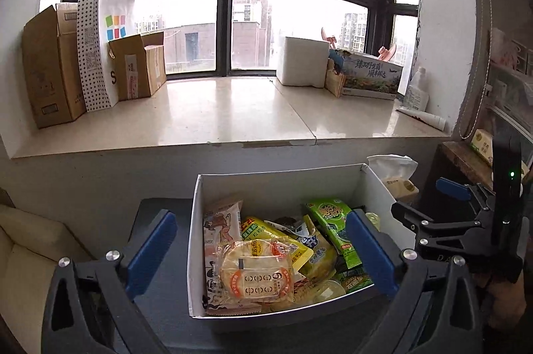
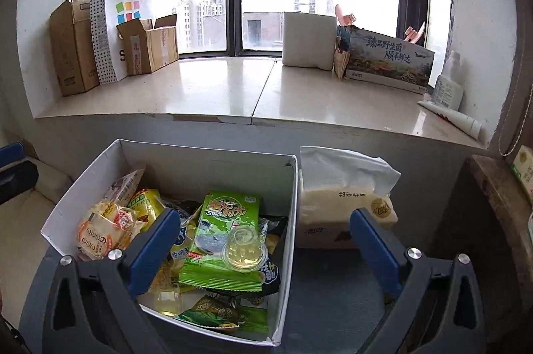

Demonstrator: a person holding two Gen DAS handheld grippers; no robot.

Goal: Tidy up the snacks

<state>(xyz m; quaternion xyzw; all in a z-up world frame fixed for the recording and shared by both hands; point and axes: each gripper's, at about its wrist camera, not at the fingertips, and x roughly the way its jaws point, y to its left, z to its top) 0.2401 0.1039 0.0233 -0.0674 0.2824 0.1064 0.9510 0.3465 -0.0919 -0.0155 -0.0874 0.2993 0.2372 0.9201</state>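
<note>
A white box (image 1: 283,184) (image 2: 86,184) full of snack packets stands on a dark grey surface below a window sill. On top lie a clear pack of round rice crackers (image 1: 256,274) (image 2: 103,230), a green seaweed packet (image 1: 333,227) (image 2: 223,237) and a clear jelly cup (image 2: 245,249). My left gripper (image 1: 263,254) is open and empty, its jaws standing either side of the box. My right gripper (image 2: 265,250) is open and empty above the box's right wall; it also shows at the right of the left wrist view (image 1: 443,204).
A tissue pack (image 2: 346,197) (image 1: 396,177) stands right of the box. The marble sill (image 2: 233,87) holds cardboard boxes (image 2: 73,44), a paper bag (image 2: 120,21), a white foam box (image 2: 308,41), a printed carton (image 2: 386,61) and a bottle (image 2: 449,87). A cream cushion (image 1: 26,260) lies left.
</note>
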